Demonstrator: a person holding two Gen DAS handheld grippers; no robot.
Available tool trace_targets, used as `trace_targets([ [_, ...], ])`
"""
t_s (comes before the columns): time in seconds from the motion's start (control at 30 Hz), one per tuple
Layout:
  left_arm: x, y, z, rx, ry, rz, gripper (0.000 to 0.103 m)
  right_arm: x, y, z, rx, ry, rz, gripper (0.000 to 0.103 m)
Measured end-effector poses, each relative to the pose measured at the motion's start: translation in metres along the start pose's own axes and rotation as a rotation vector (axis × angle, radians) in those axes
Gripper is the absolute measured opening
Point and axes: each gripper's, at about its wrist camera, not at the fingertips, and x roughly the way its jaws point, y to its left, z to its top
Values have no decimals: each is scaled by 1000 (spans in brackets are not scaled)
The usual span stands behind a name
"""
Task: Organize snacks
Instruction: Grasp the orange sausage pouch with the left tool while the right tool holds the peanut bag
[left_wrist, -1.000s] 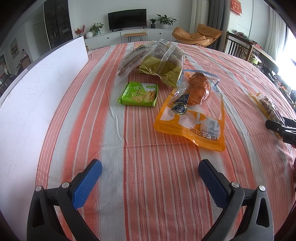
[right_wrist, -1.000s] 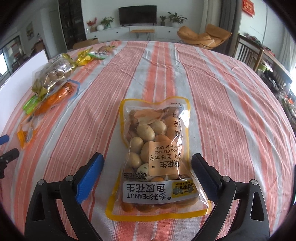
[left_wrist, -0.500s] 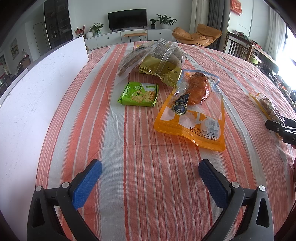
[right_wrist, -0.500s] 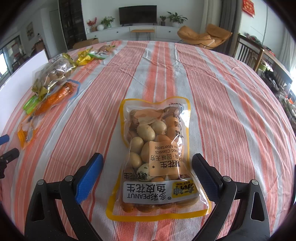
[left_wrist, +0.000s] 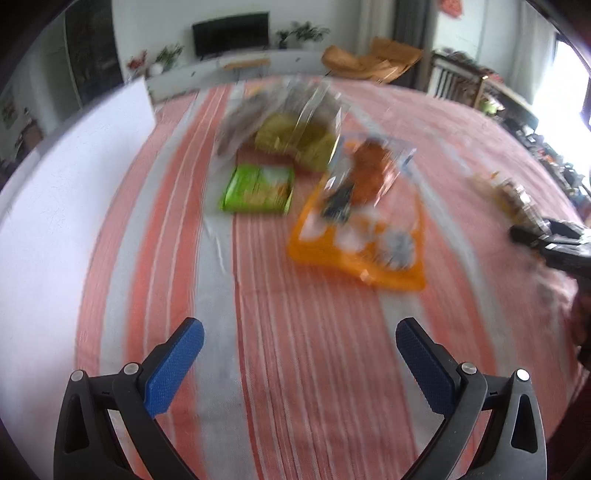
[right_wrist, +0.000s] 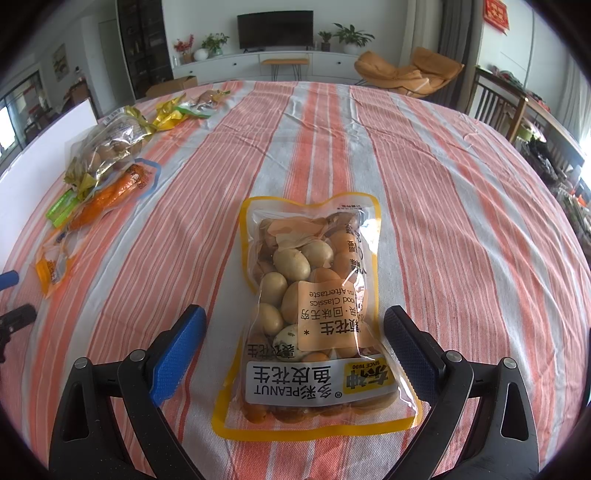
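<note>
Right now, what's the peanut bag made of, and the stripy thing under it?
The peanut bag looks like thin, glossy clear plastic with a yellow printed border: you can see the nuts through it and light glints off it. The striped tablecloth looks like matte woven fabric, probably cotton: a fine weave and soft wrinkles show.

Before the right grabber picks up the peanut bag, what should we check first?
1. Right gripper open wide enough: ok, its jaws stand apart on either side of the peanut bag.
2. Bag lined up between the jaws: ok, its lower end lies between them.
3. Bag lying flat on the tablecloth, nothing on top: ok.
4. Jaws touching the bag: not ok, there is a gap on both sides.
5. Left gripper out of the way: ok, open over bare cloth, holding nothing.
6. Left view sharp enough to check the other snacks: not ok, it is blurred.
</note>
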Motion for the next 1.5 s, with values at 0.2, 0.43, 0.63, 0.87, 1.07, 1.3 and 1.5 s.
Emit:
trace_targets([
  [0.2, 9, -30, 50, 153, 6, -83, 103, 3, 3, 1, -3, 2, 3, 100],
  [0.43, 56, -57, 89, 177, 26, -106, 103, 3, 3, 1, -2, 1, 4, 100],
  [0.63, 87, -56, 92, 88, 79, -78, 102, 3, 2, 1, -2, 1, 4, 100],
  [0.87, 63, -91, 65, 222, 143, -281, 101, 4, 4, 1, -2, 1, 5, 100],
  [1.07, 61, -70, 86, 28, 131, -300, 101, 4, 3, 1, -2, 1, 6, 100],
  [1.3, 92, -80, 111, -82, 182, -156, 101, 4, 4, 1, -2, 1, 6, 100],
  [1.5, 103, -83, 125, -157, 113, -1, 78, 3, 3, 1, -2, 1, 7, 101],
])
